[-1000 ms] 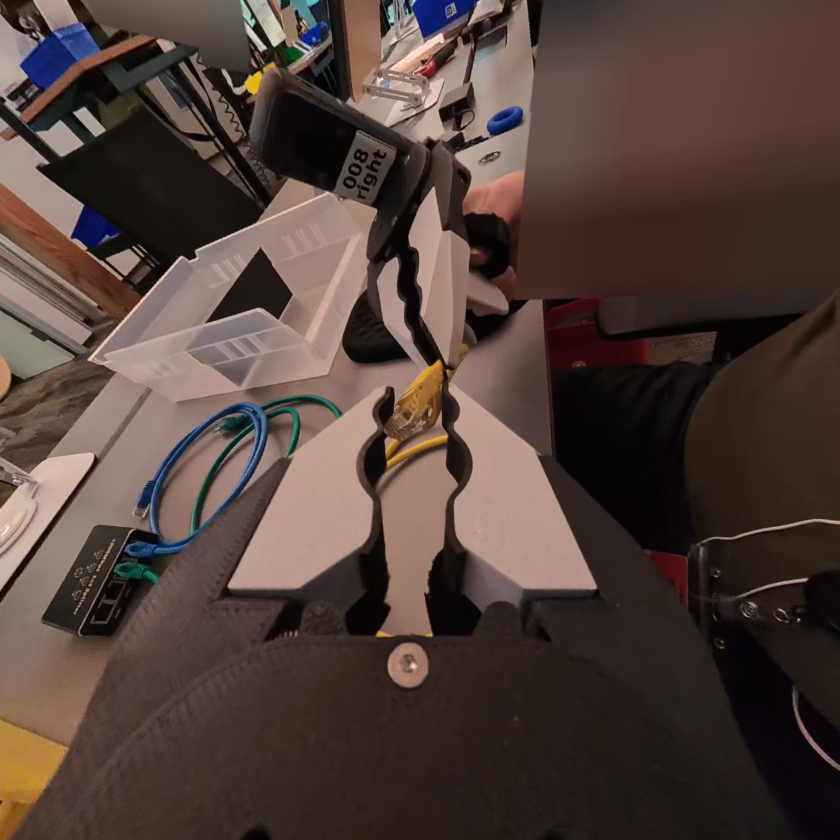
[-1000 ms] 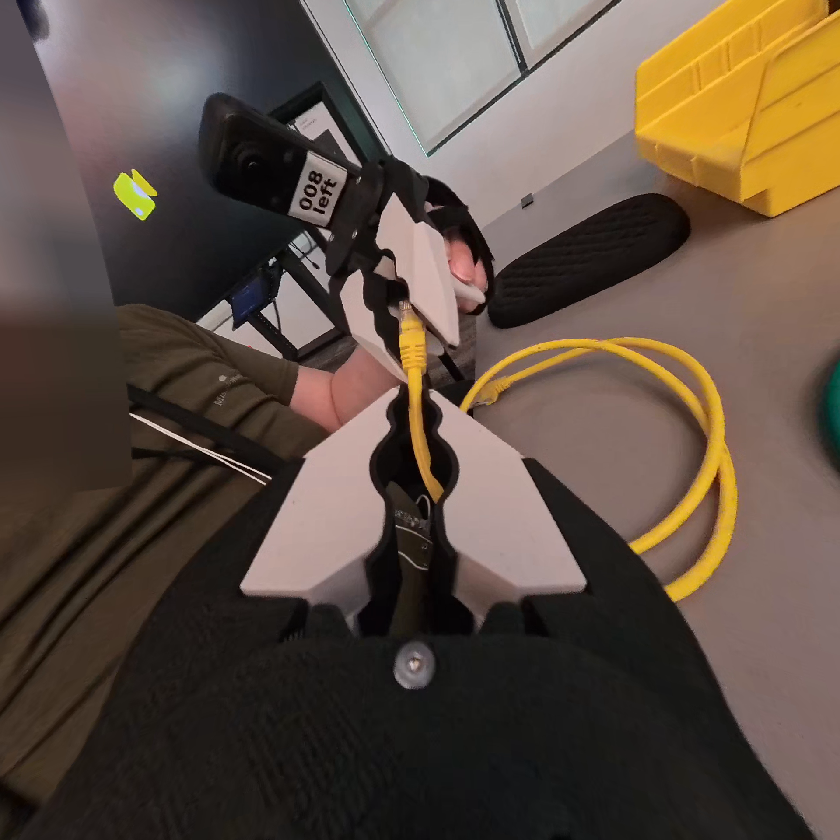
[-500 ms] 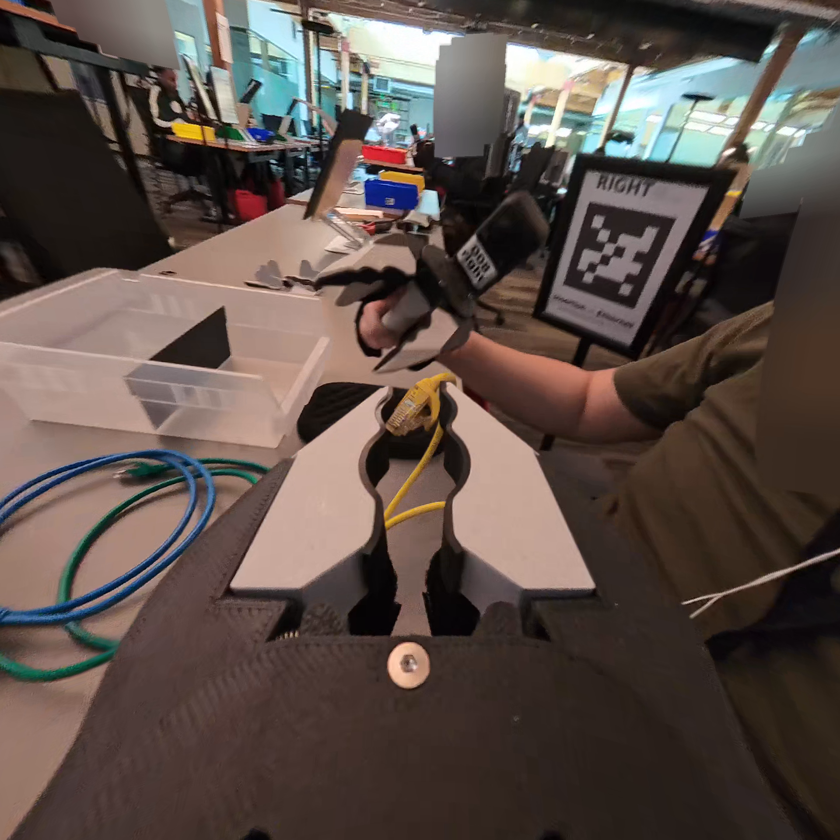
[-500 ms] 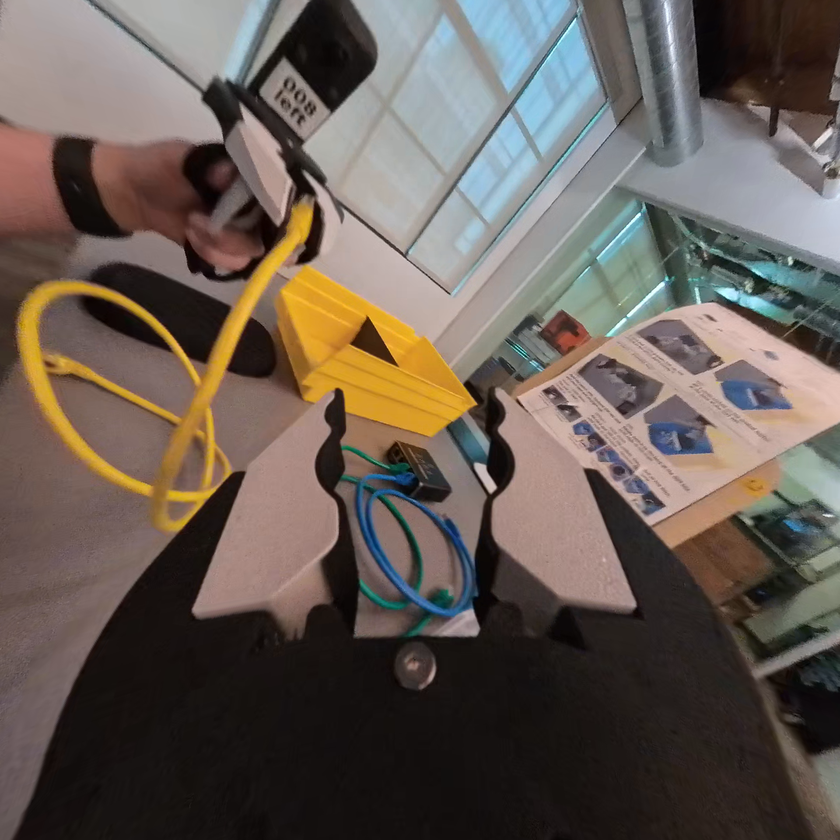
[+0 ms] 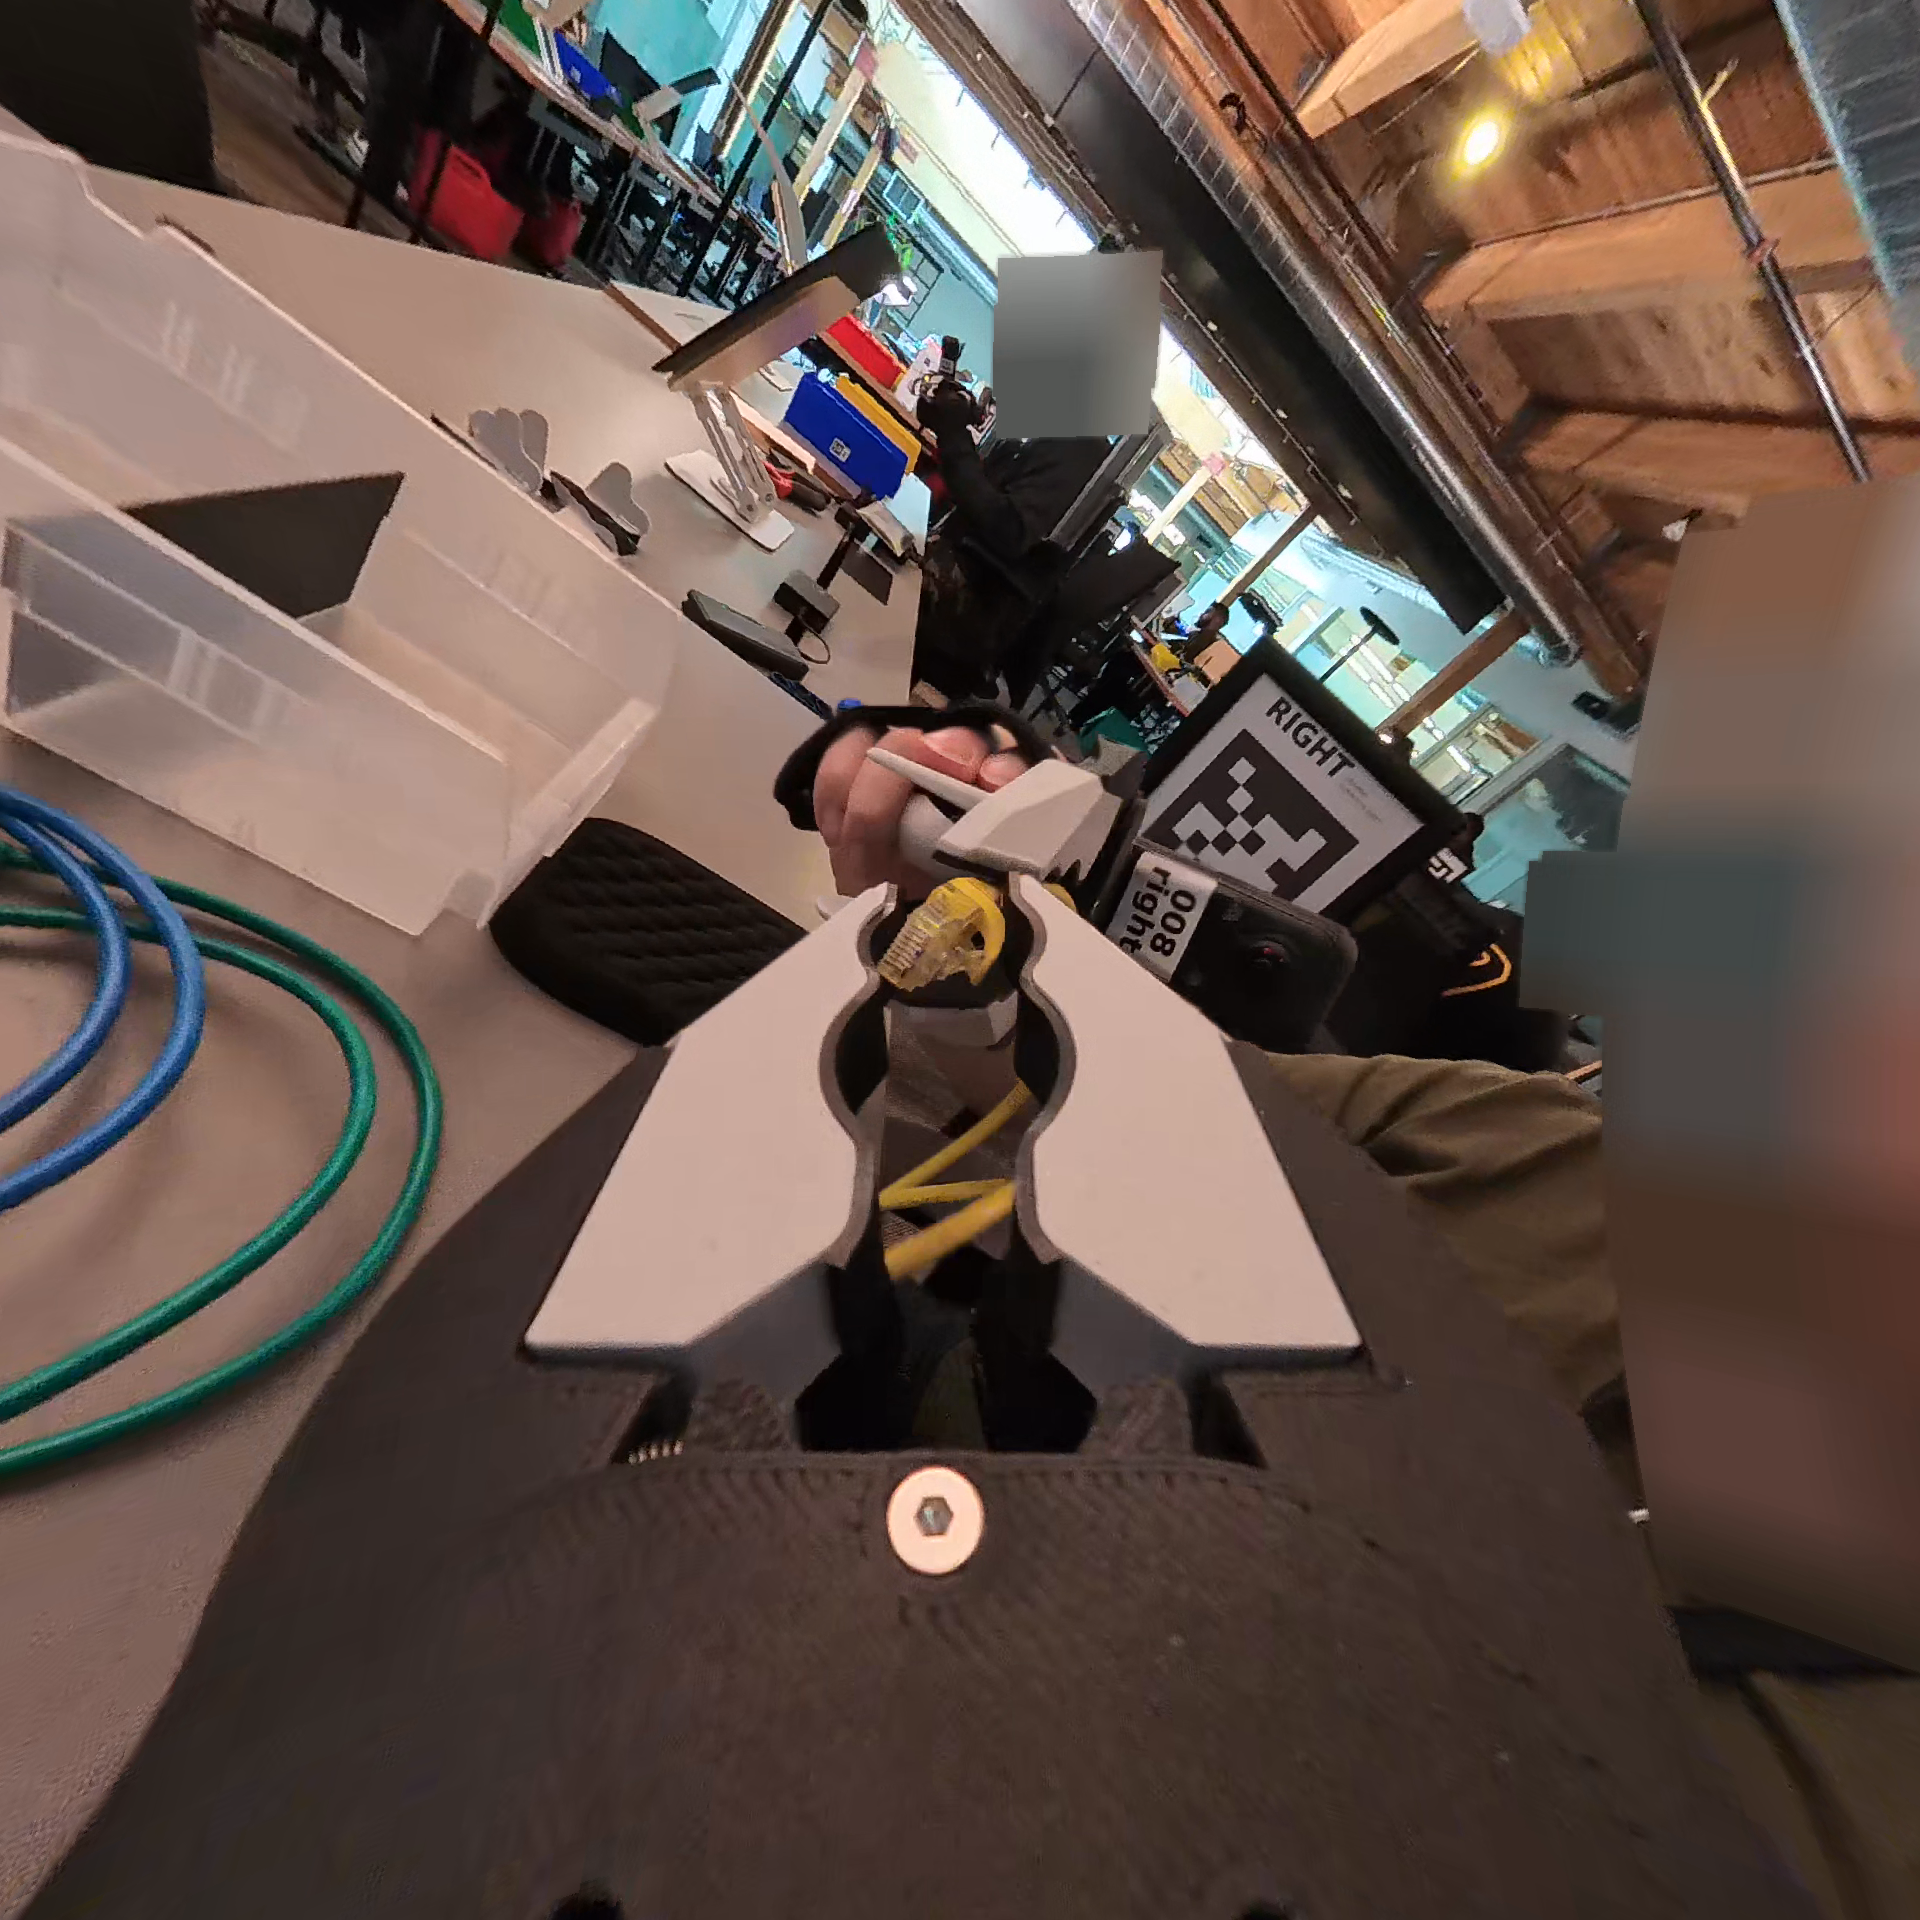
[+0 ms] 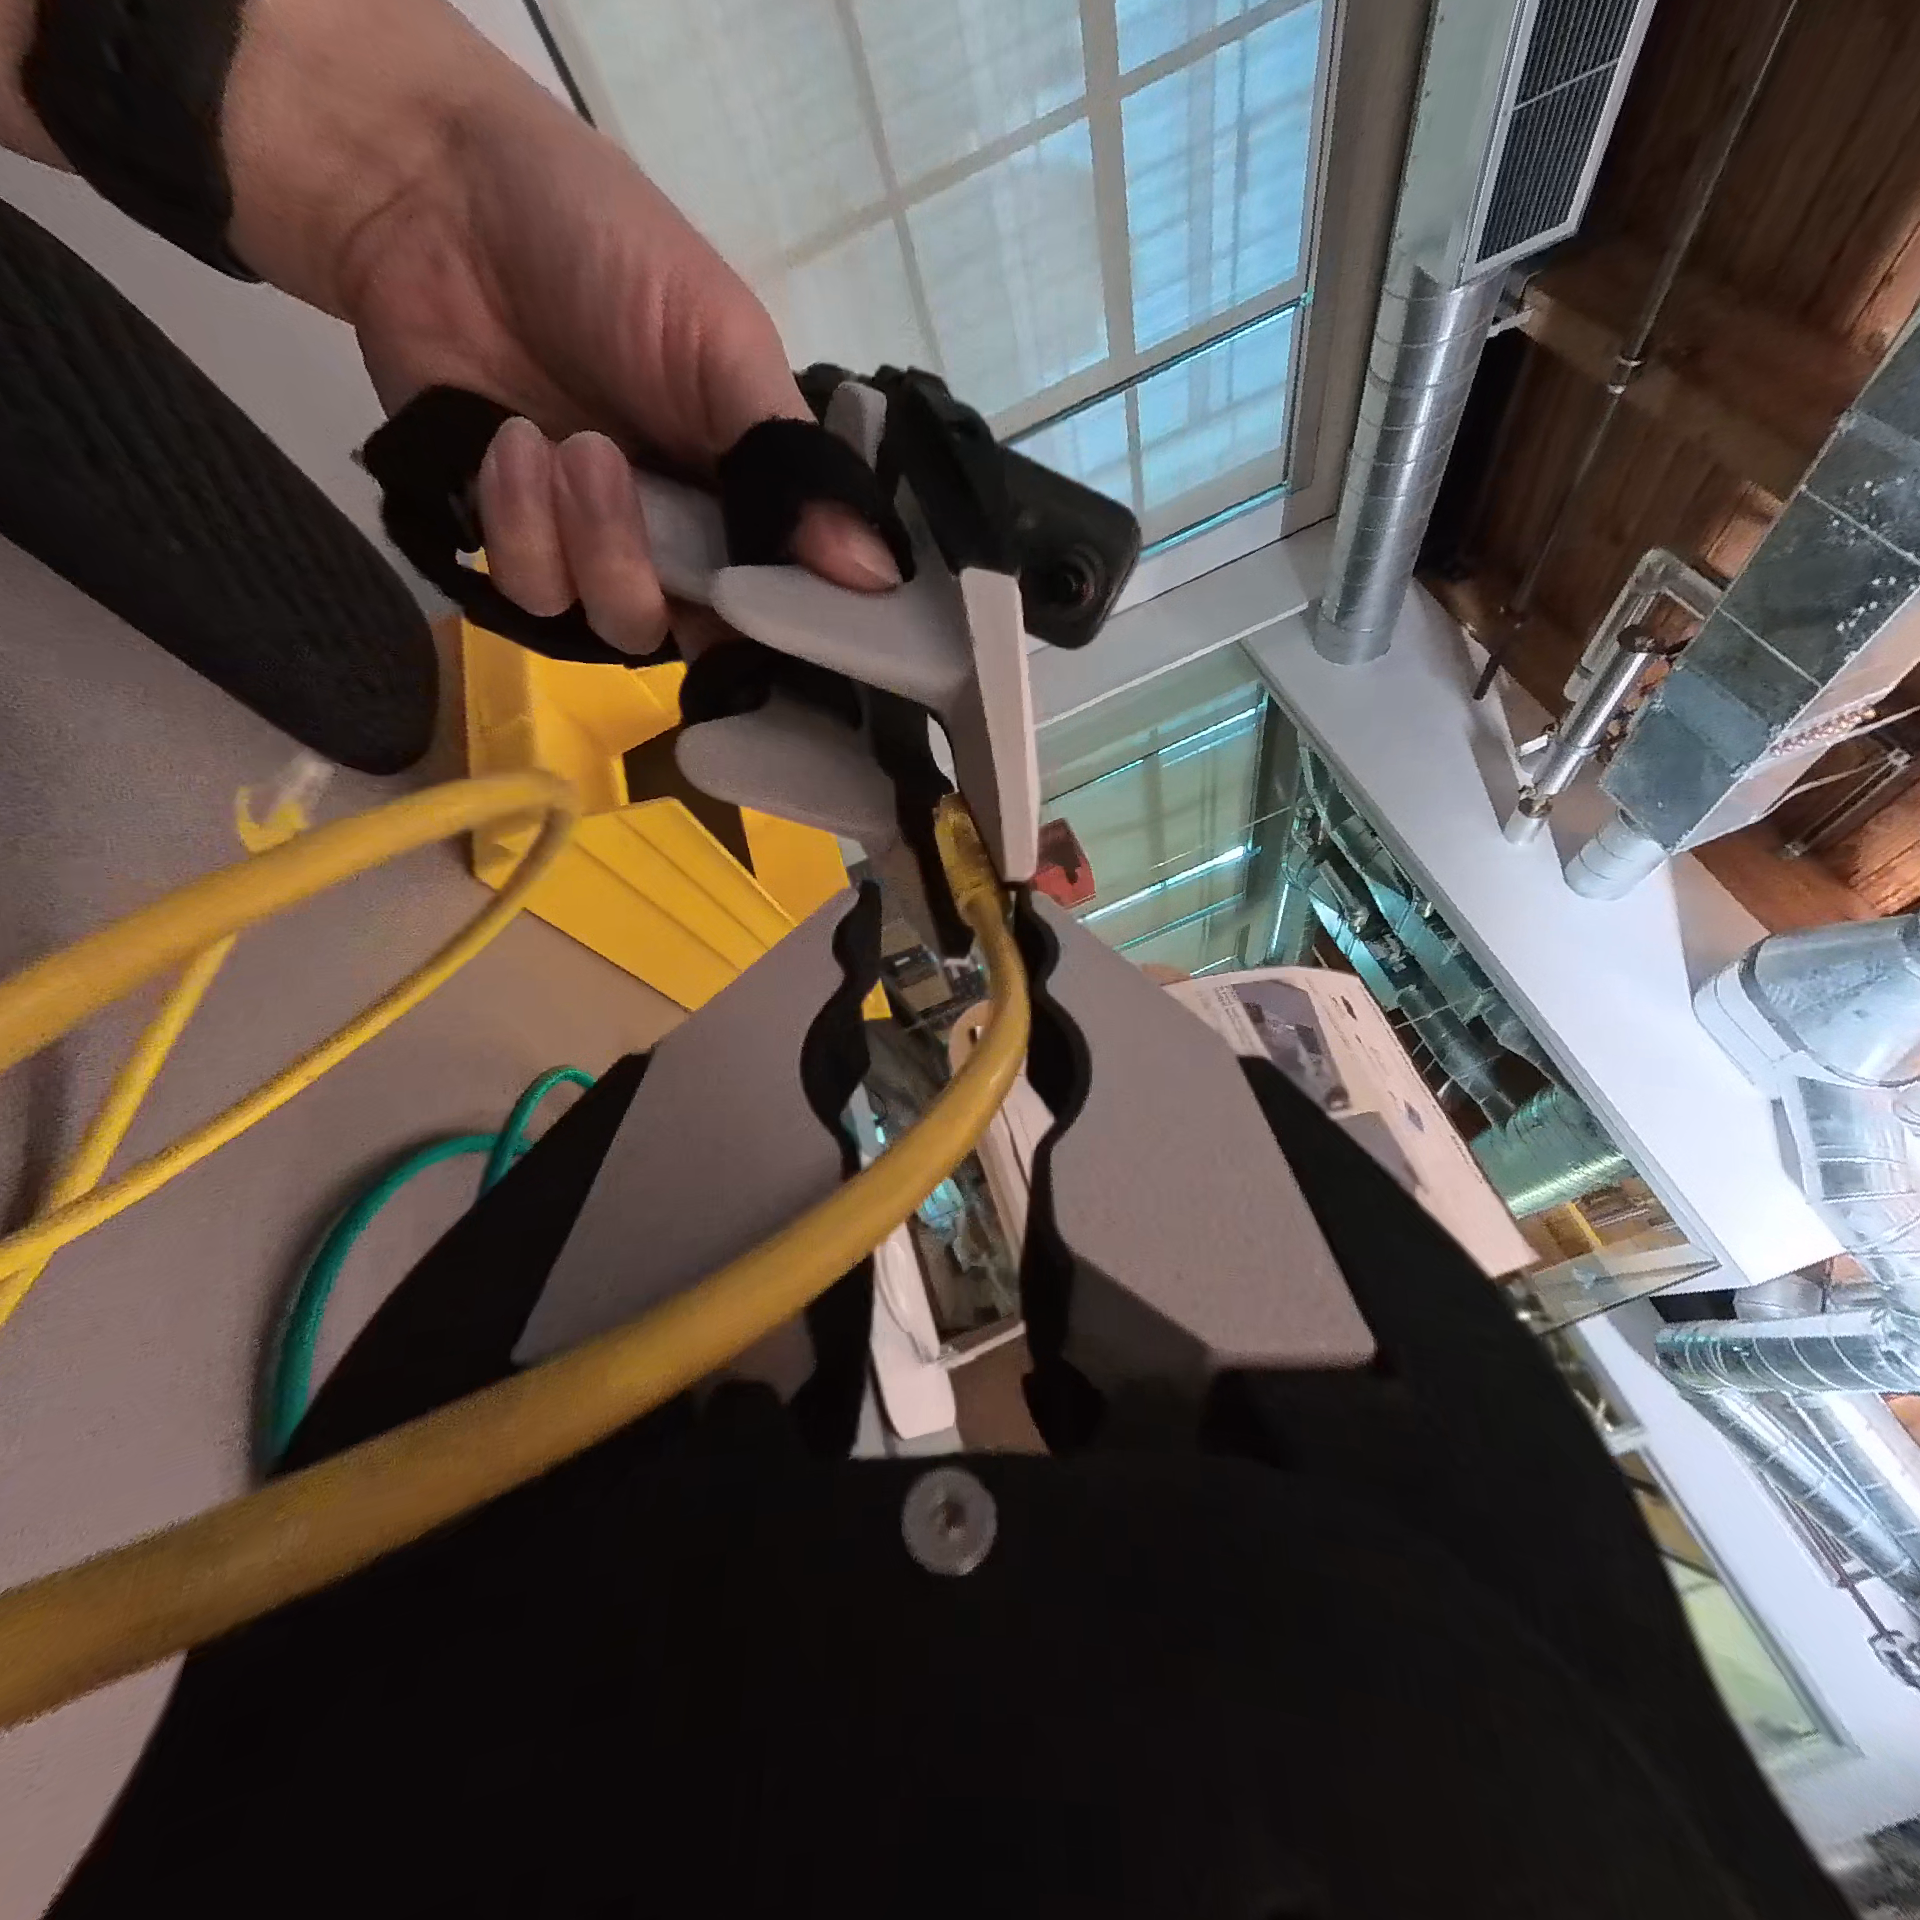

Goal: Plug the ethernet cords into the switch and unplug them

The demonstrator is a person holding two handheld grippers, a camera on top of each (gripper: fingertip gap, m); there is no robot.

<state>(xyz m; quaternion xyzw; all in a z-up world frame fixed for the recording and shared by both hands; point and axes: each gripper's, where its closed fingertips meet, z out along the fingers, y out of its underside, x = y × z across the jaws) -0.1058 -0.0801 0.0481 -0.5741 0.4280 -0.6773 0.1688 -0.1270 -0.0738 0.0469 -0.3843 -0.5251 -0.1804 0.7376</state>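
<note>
My left gripper (image 5: 948, 902) is shut on the plug (image 5: 935, 935) of the yellow ethernet cord and holds it above the table. In the right wrist view that gripper (image 6: 961, 831) points down with the plug (image 6: 961, 847) between its tips. My right gripper (image 6: 940, 906) is partly open, tip to tip with the left one. The yellow cord (image 6: 935, 1122) runs through its gap against the right finger (image 6: 1164, 1164). A small dark box (image 6: 916, 977), blurred, shows beyond. Blue (image 5: 114, 956) and green (image 5: 400, 1101) cords lie coiled on the table.
A clear plastic bin (image 5: 312, 675) stands at the left and a black padded rest (image 5: 634, 935) lies beside it. A yellow bin (image 6: 634, 831) stands past the yellow cord's loop. A framed marker sign (image 5: 1288, 810) and a person's arm are close on the right. Less than 4 cm separates the two grippers' tips. Between my left fingertips and the black padded rest (image 5: 634, 935) there is roughly 20 cm.
My right gripper, wide open and off to the side half a second ago, has come back around the yellow cord just behind the plug and narrowed. My left gripper kept hold of the plug.
</note>
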